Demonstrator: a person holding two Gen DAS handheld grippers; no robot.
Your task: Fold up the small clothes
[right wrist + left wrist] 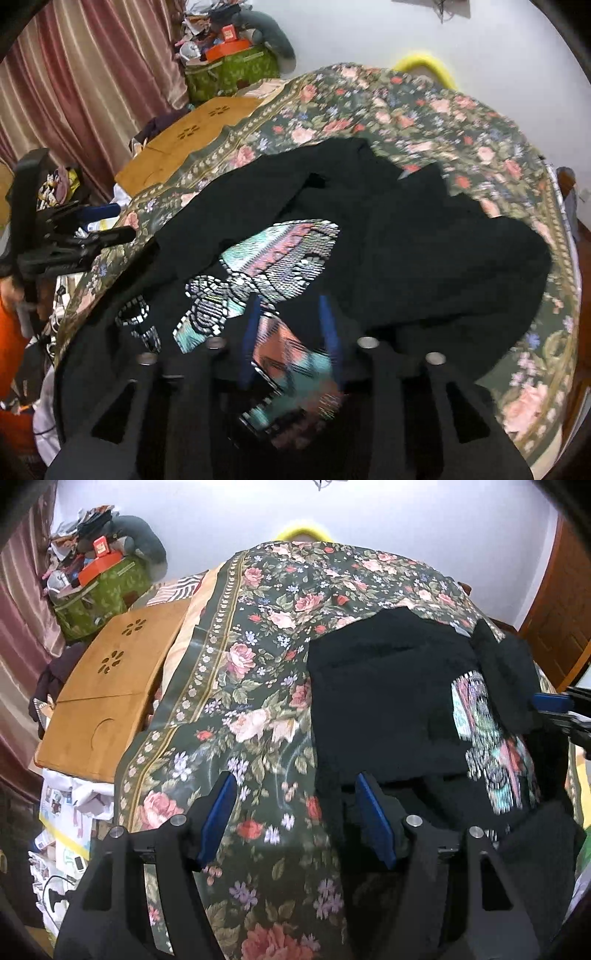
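Observation:
A black T-shirt [384,701] with a pale, multicoloured print [280,251] lies rumpled on a floral bedspread [258,657]. In the left wrist view my left gripper [294,779] hangs open over the shirt's left edge; one blue pad is above the bedspread, the other above black cloth, and nothing is between them. In the right wrist view my right gripper [290,301] hovers low over the printed part, its blue pads apart, with the print showing in the gap. Each gripper also shows in the other's view: the right gripper [554,716] at the shirt's right side, the left gripper [114,223] at its left.
A wooden lap table [110,686] lies beside the bedspread's left border. Behind it stands a green bag [99,590] piled with clutter, by a pink curtain [92,74]. A yellow object [424,62] sits at the far edge. A wooden door [565,602] is at the right.

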